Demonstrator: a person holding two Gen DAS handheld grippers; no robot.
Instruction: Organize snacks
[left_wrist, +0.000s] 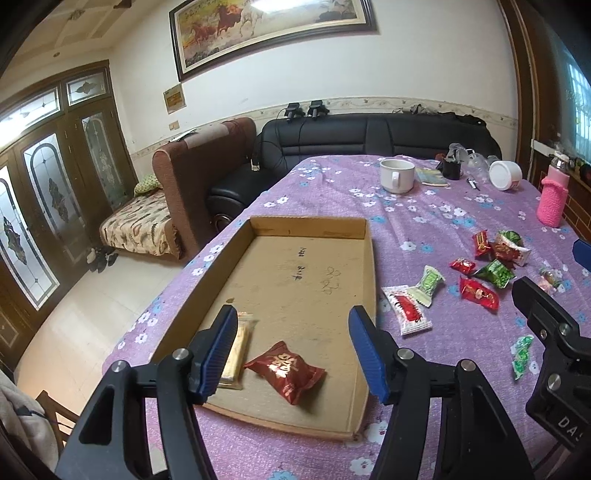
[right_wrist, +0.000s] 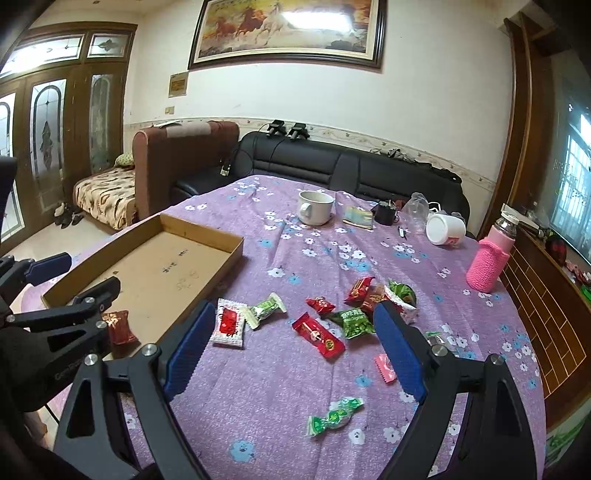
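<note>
A shallow cardboard tray lies on the purple flowered tablecloth. In it lie a dark red snack packet and a gold bar snack. My left gripper is open and empty, just above the tray's near end, over those two snacks. Several loose snacks lie on the cloth right of the tray: a white and red packet, a red packet, green packets and a green candy. My right gripper is open and empty above them.
A white mug, a small booklet, a tipped white cup and a bottle in a pink knit sleeve stand at the table's far side. A black sofa and brown armchair are behind the table.
</note>
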